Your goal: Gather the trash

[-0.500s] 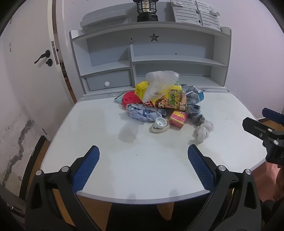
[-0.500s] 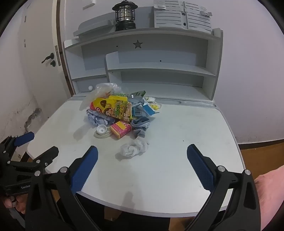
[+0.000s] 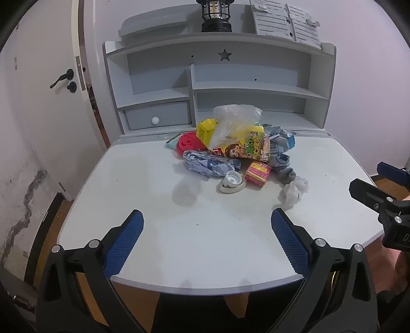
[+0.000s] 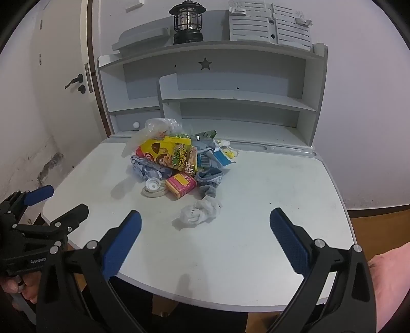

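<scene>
Hovering over the near edge of the white desk (image 3: 143, 256), the left gripper (image 3: 207, 243) has its blue pads spread wide with nothing between them. The right gripper (image 4: 205, 240) hangs over the same edge, spread just as wide and empty. Beyond them, nearer than the main heap, a crumpled tissue (image 4: 200, 212) lies alone on the desk. Just behind it sit a grey sock (image 4: 208, 183), a pink box (image 4: 180, 185) and a white cap (image 4: 153, 185) on a tape ring. The trash pile (image 3: 238, 148) rises behind these, mid-desk: a yellow snack bag (image 3: 246, 148), a clear plastic bag (image 3: 233, 117), a red lid (image 3: 188, 143). Farthest back, a lantern (image 4: 187, 23) stands on the top shelf.
</scene>
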